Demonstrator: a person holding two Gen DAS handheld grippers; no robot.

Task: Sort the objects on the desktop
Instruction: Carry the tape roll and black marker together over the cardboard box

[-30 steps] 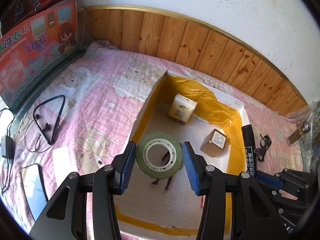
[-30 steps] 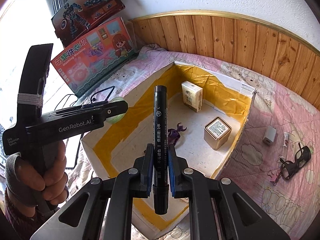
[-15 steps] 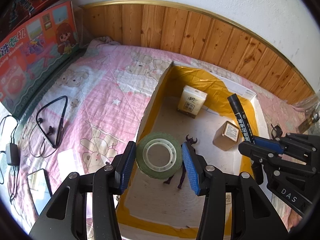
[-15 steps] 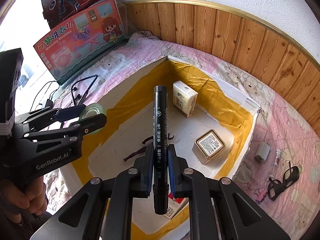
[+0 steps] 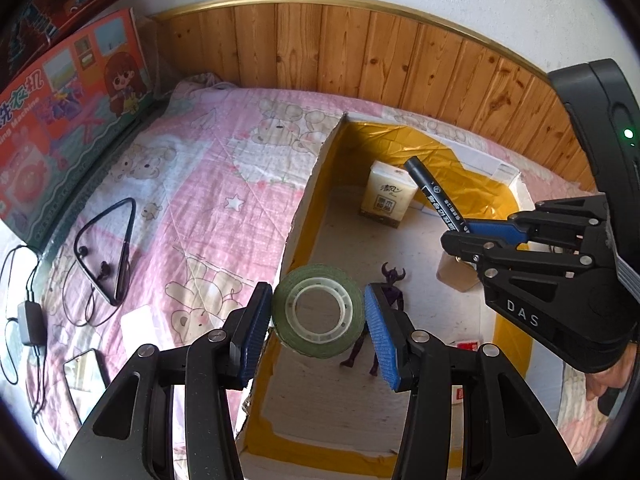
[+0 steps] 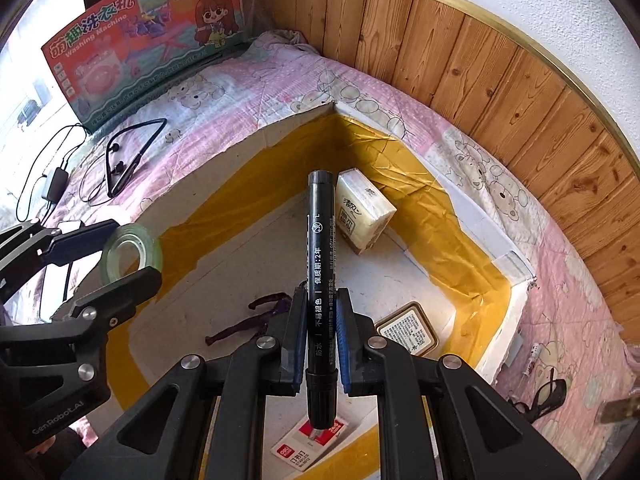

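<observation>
My right gripper (image 6: 318,340) has moved in over the box (image 5: 308,184) since a second ago. Before, it sat at the box's right edge; now my left camera sees it hanging above the right half of the box. My left gripper (image 5: 319,320) has stayed put at the near left wall.

My left jaws are clamped on one green tape roll (image 5: 319,312), right above the box's left wall. My right jaws are clamped on one black marker (image 6: 319,280), which sticks out over the middle of the box.

Inside the box I count one tissue pack (image 5: 386,196) at the far end, one small tin (image 6: 408,330) at the right, one purple toy (image 5: 390,280) in the middle, and one red and white staple pack (image 6: 308,442) near me.

On the pink blanket (image 5: 200,184) left of the box lie one neck headset (image 5: 108,248), one charger (image 5: 30,318) and one phone (image 5: 84,376). Right of the box lies one pair of glasses (image 6: 544,398).

The box floor has open room between the toy and the tissue pack. The yellow taped walls stand up all round it.
</observation>
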